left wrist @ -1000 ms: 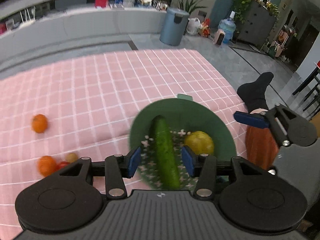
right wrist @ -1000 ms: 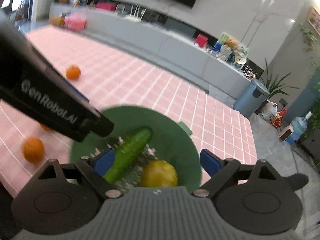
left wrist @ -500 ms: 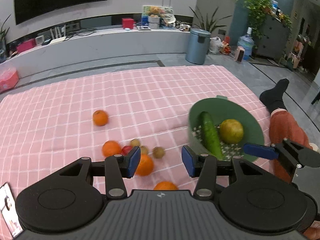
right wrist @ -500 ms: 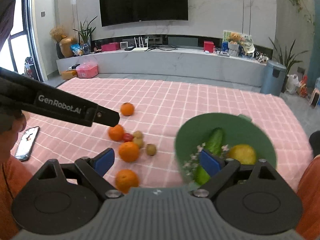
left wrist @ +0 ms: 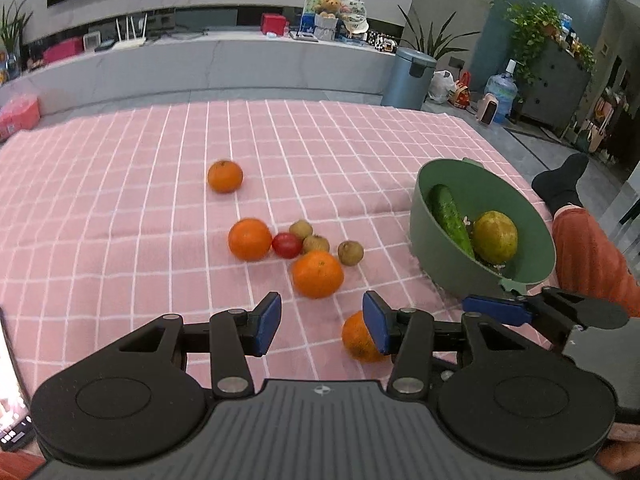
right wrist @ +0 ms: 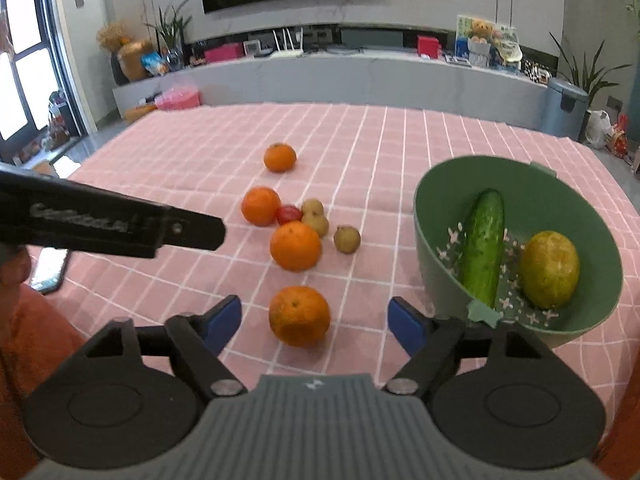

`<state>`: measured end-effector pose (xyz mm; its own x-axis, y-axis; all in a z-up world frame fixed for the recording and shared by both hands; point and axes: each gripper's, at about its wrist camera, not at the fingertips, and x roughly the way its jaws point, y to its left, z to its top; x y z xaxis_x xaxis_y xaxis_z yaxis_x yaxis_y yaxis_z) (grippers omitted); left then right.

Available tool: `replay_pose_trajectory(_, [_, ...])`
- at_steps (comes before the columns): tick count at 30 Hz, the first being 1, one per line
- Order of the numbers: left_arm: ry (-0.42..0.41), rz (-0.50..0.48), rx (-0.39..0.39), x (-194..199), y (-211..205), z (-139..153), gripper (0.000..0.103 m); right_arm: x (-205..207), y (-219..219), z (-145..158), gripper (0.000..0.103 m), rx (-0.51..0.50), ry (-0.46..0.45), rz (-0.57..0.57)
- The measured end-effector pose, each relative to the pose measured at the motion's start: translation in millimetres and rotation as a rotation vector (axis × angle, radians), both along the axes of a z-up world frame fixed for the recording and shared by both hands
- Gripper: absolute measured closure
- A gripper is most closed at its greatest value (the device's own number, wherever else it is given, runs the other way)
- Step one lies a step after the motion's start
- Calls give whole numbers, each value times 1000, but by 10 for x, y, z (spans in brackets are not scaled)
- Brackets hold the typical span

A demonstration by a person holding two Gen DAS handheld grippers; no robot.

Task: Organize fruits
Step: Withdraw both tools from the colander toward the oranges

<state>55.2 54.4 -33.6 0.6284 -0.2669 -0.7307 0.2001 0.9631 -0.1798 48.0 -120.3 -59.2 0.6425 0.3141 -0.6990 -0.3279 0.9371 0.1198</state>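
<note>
Four oranges lie loose on the pink checked cloth (right wrist: 400, 152). Nearest its front edge, one orange (right wrist: 299, 315) sits between the blue pads of the right tongs (right wrist: 315, 322), whose jaws are closing around it without pressing on it. A second orange (right wrist: 295, 246) lies just beyond, then a third (right wrist: 261, 206) touching a small red tomato (right wrist: 289, 213), and a fourth (right wrist: 279, 157) alone toward the middle of the cloth. Three small brown fruits (right wrist: 346, 239) lie beside the tomato. Near the right edge stands a green bowl (right wrist: 560, 184) holding a cucumber (right wrist: 482, 254) and a yellow-green citrus fruit (right wrist: 550, 269). Left tongs (left wrist: 322, 327) hang narrower, closing slightly over bare cloth, empty; the nearest orange shows just behind their right pad
</note>
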Motion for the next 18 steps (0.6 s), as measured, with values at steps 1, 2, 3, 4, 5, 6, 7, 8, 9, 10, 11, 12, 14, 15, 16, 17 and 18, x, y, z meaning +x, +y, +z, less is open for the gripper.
replay_pose_trajectory(1, [5,3,-7,2,17,-35,50,7,6,-23,31,-2,6,0])
replay_pose_trajectory(2, [12,5,-12,13,35,-73,51,31,13,-34,33,-5,13,1])
replay_pose_trajectory(3, [20,8,-17,29,51,-104,52,53,26,-56,34,-10,18,1])
replay_pose_trajectory(4, [27,12,-23,40,67,-140,53,68,38,-80,35,-15,21,1])
replay_pose_trajectory(5, [32,15,-27,46,73,-166,53,82,53,-92,37,-17,25,2])
replay_pose_trajectory(6, [36,19,-32,60,85,-197,54,102,64,-112,37,-17,30,4])
replay_pose_trajectory(7, [39,21,-37,75,83,-221,53,117,74,-135,39,-18,34,8])
replay_pose_trajectory(8, [42,20,-40,86,85,-243,53,137,88,-158,41,-18,40,12])
replay_pose_trajectory(9, [44,18,-40,97,82,-264,53,153,109,-181,41,-19,45,16])
replay_pose_trajectory(10, [48,15,-37,106,77,-287,54,165,122,-202,41,-19,52,24])
replay_pose_trajectory(11, [51,13,-32,114,70,-307,54,179,137,-228,43,-21,59,30])
replay_pose_trajectory(12, [55,10,-26,120,64,-324,54,189,149,-242,44,-22,67,35])
replay_pose_trajectory(14, [65,7,-18,134,55,-354,54,216,164,-285,49,-23,79,42])
replay_pose_trajectory(15, [68,6,-19,139,61,-370,54,229,172,-307,49,-24,81,43])
replay_pose_trajectory(16, [71,6,-22,143,66,-386,54,242,174,-325,49,-24,86,44])
replay_pose_trajectory(17, [73,6,-25,144,71,-395,54,259,180,-346,52,-22,91,44])
replay_pose_trajectory(18, [72,5,-27,143,75,-400,54,275,187,-366,53,-19,96,46])
